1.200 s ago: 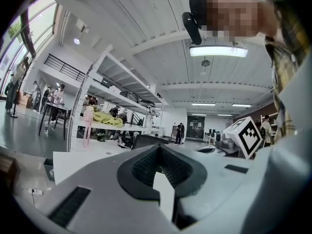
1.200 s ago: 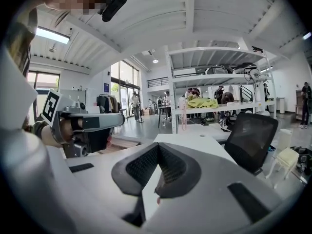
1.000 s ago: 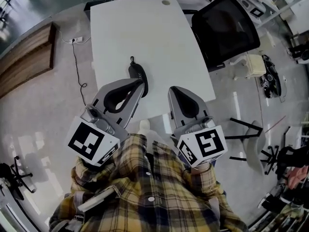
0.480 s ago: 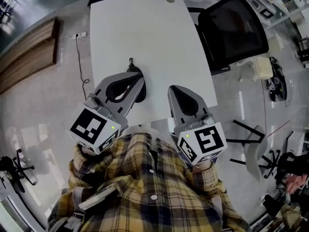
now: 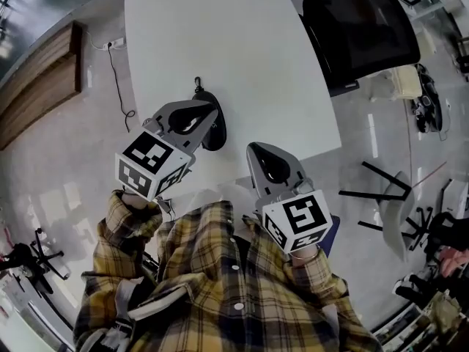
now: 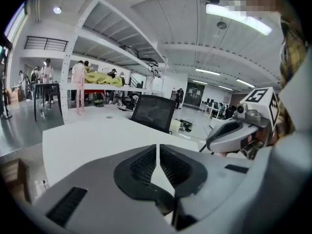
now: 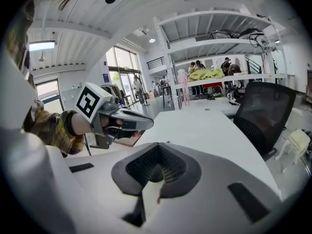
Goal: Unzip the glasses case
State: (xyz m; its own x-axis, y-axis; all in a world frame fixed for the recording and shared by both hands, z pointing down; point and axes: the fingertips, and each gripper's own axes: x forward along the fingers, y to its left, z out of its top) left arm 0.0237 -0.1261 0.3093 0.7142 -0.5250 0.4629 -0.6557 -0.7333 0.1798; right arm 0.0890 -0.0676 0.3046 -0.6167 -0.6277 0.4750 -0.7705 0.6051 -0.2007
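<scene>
Lowering left tongs [image 5: 212, 109] and right tongs [image 5: 253, 147], both pressed together and empty, we near the glasses case [image 5: 215, 135], unzipping still ahead.

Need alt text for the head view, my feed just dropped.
Seen from above, a black glasses case lies near the front edge of a white table, partly hidden by the shut left gripper. The right gripper, also shut and empty, hovers beside it at the table's edge. A black office chair stands at the far right.

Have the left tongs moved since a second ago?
Yes. The left tongs have advanced over the white table, farther along the black oval glasses case.
</scene>
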